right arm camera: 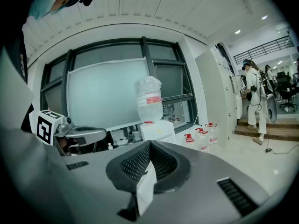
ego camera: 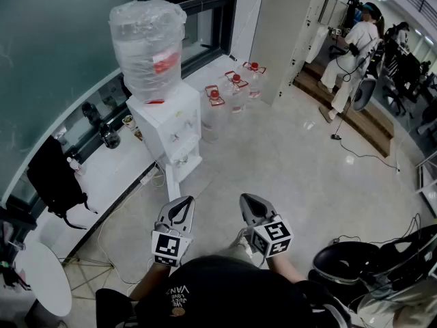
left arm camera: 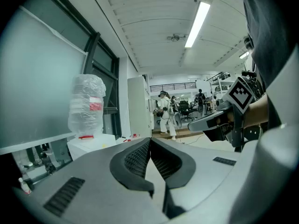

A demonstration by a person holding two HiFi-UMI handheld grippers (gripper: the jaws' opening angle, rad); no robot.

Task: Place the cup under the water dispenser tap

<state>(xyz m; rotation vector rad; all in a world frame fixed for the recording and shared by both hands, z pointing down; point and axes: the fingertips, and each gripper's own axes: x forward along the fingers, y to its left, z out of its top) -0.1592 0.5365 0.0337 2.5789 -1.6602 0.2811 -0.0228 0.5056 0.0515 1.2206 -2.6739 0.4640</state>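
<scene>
A white water dispenser (ego camera: 168, 125) stands against the window ledge, topped by a plastic-wrapped bottle (ego camera: 147, 45) with a red label. Its taps (ego camera: 179, 137) face the open floor. My left gripper (ego camera: 180, 209) and right gripper (ego camera: 252, 205) hover side by side in front of me, well short of the dispenser, and both point toward it. The left gripper (left arm camera: 149, 139) is shut with nothing between its pads. The right gripper (right arm camera: 150, 143) is also shut, with a white slip (right arm camera: 145, 190) in the gap behind its pads. No cup shows in either gripper.
Three red-capped water jugs (ego camera: 234, 89) stand on the floor right of the dispenser. A black bag (ego camera: 54, 173) hangs at the ledge and a round white table (ego camera: 44, 279) sits bottom left. A black chair (ego camera: 382, 258) is at my right. A person in white (ego camera: 351, 53) stands far back.
</scene>
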